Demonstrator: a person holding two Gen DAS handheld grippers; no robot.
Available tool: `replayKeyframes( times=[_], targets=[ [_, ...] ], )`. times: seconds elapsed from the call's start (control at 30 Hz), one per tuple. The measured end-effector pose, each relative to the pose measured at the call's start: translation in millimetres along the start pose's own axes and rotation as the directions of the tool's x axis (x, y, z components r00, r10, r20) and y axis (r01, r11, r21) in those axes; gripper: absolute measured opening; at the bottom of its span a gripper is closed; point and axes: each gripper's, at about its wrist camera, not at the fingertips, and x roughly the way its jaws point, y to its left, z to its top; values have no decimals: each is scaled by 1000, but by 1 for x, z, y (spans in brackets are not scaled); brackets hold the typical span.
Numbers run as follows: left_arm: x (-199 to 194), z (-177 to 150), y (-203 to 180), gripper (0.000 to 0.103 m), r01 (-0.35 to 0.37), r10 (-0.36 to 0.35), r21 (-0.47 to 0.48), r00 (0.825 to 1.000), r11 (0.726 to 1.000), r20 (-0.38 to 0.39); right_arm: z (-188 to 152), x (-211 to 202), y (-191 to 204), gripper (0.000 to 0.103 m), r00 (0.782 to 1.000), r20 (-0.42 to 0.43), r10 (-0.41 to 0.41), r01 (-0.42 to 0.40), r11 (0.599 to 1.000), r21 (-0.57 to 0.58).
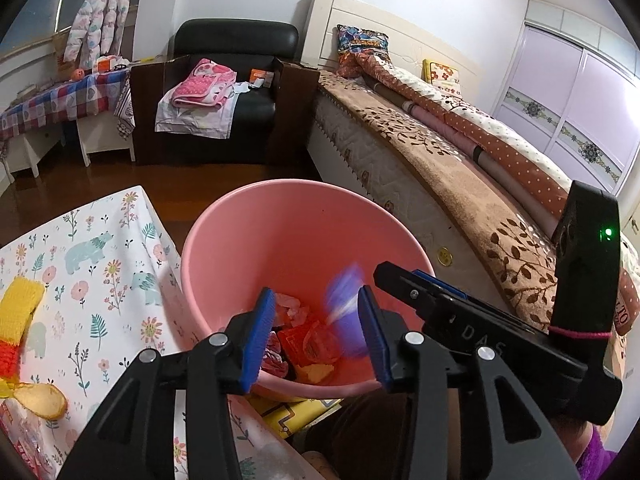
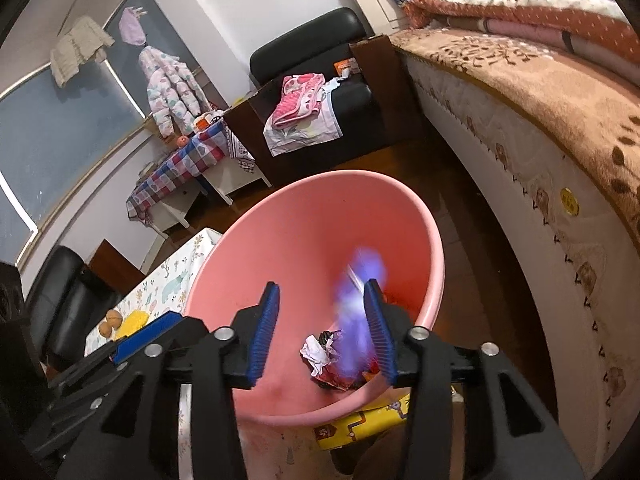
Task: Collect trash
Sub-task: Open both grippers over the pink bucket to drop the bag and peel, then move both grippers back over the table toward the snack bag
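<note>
Jaws apart on both left gripper [image 1: 318, 322] and right gripper [image 2: 322, 330]; one blurred purple wrapper [image 2: 358, 312] loose over one round pink plastic bucket [image 2: 304, 208].

Pink bucket [image 1: 248, 236] (purple wrapper [image 1: 346, 312], blue pads [image 1: 262, 328])

One round pink plastic bin [image 1: 224, 236] stands by one counter draped in a white floral cloth [image 1: 100, 264], with one blurred purple wrapper [image 1: 344, 312] over it, one black leather armchair [image 1: 236, 40], one bed under a brown leaf-patterned blanket [image 1: 440, 160], two patterned pillows [image 1: 362, 44], and two grippers.
</note>
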Motion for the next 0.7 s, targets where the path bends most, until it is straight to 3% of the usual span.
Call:
replayKeyframes(
  times=[0.7],
  targets=[
    [-36, -3, 10, 43, -37, 39, -36, 998, 999, 51, -14, -17, 23, 46, 1000, 4, -15, 15, 996, -84]
  ],
)
